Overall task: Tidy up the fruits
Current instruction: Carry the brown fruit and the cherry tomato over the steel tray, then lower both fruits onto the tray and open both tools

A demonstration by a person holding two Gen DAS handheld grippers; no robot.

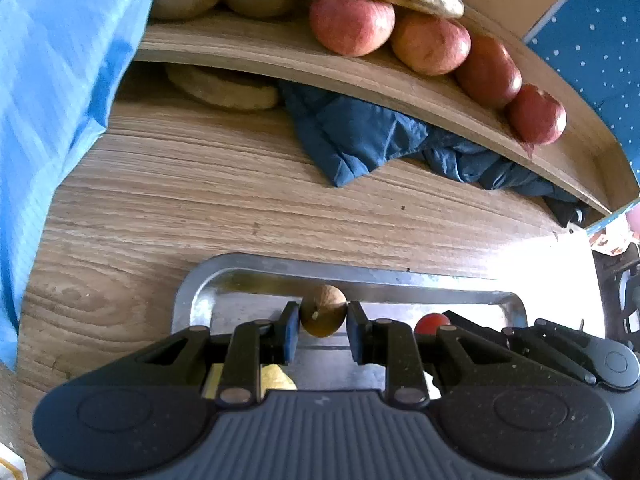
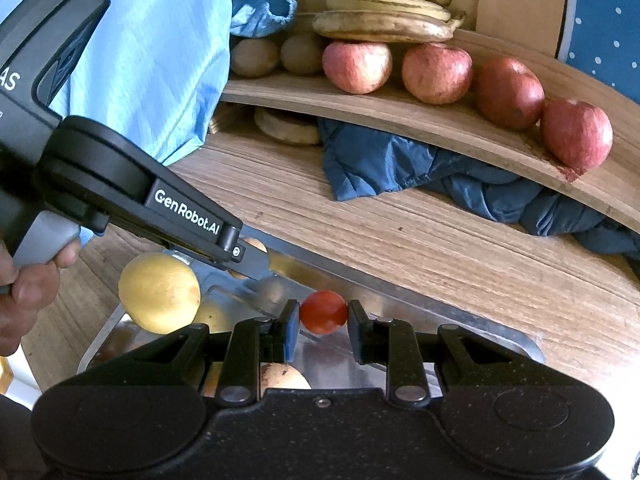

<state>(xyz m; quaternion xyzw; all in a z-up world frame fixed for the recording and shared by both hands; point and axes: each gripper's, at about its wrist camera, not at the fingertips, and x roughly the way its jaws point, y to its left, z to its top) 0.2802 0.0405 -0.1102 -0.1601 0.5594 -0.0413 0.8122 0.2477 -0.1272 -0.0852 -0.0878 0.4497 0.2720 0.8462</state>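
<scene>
A small brown round fruit sits between the blue pads of my left gripper, which is shut on it above the far rim of a metal tray. My right gripper is shut on a small red round fruit over the same tray. The right wrist view shows the left gripper at the left, slanting down to the tray, with a hand on its grip. A yellow fruit lies in the tray's left end and another pale one shows under my fingers.
A curved wooden shelf behind the tray carries several red apples, two kiwis and bananas. A dark blue cloth and a flat beige round thing lie under it. A light blue garment hangs at the left.
</scene>
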